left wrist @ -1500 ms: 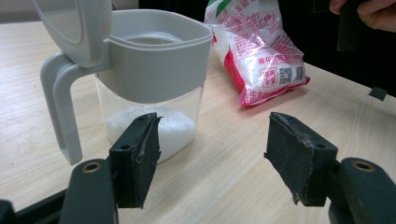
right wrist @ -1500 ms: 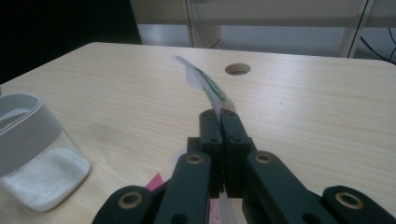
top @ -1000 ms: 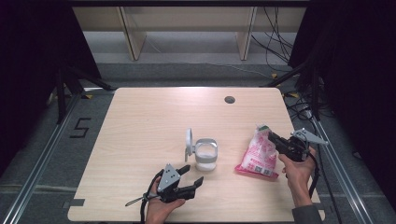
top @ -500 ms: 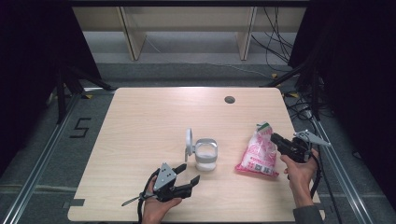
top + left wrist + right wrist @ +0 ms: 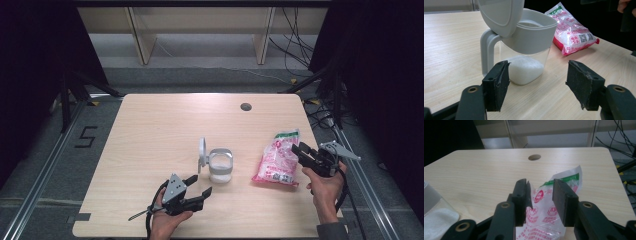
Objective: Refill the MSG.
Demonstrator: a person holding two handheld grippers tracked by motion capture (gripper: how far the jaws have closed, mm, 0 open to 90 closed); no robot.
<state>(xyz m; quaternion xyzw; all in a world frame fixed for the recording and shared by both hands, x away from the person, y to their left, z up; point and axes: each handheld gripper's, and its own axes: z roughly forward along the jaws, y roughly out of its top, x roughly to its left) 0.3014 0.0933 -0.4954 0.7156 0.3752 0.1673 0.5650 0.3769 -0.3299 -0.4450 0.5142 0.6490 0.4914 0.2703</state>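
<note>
One pink bag [image 5: 276, 160] lies flat on the table [image 5: 150, 130] at the right of the high view, its green-and-white top end pointing toward the upper part of the frame. My right gripper [image 5: 303, 153] sits at the bag's right edge, held by my right hand [image 5: 325, 187] at the lower right. Its jaws have just been opening; in the right gripper view [image 5: 540, 195] they stand apart with the bag's clear crinkled top [image 5: 559, 182] behind and between them, and I see no pad pressing on the plastic, so I call it released. Just left of the bag, near the middle of the high view, stands a clear jar [image 5: 220, 165] with a grey collar, its grey lid [image 5: 202, 153] flipped up on the left side and white grains in the bottom. Bag and jar are near but apart. In the left gripper view the jar [image 5: 526, 50] fills the upper middle, lid [image 5: 501, 13] tilted up at the top, grains [image 5: 524, 68] piled low inside, and the bag [image 5: 571, 32] lies at the upper right. My left gripper [image 5: 199, 186] is at the lower middle of the high view, below and left of the jar, in my left hand [image 5: 167, 220]. Its jaws [image 5: 537, 85] are wide apart and empty, short of the jar. A round hole [image 5: 245, 106] sits in the table's upper right part.
</note>
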